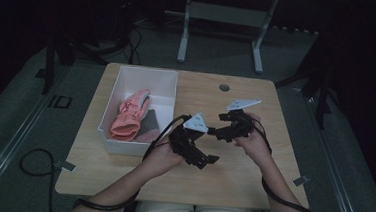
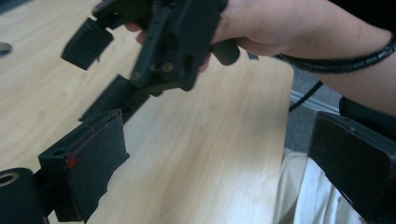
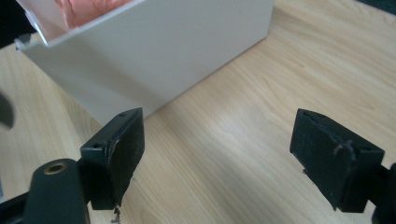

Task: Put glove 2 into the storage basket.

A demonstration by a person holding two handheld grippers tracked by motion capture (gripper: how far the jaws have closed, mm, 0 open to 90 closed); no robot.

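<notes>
Dim lab: lone wooden table (image 1: pixel 231 179), metal stand (image 1: pixel 222 18) (cables on floor).

In the high view, a dark grey flat item (image 1: pixel 149 122) lies in the white plastic rectangular bin (image 1: pixel 139 73), half covered by the pink fabric gloves (image 1: pixel 130 114); what it is cannot be told. The bin's near wall hides the lower end of the gloves. The person's forearms are cut off by the bottom edge.

In the right gripper view, the top edge cuts the bin (image 3: pixel 154 56) and leaves just a corner of pink fabric (image 3: pixel 88 8). A dark blurred shape (image 3: pixel 4 109) at the left edge is too cropped to identify.

In the left gripper view, the black right gripper (image 2: pixel 105 70) is blurred, and the picture's top edge cuts off its body.
</notes>
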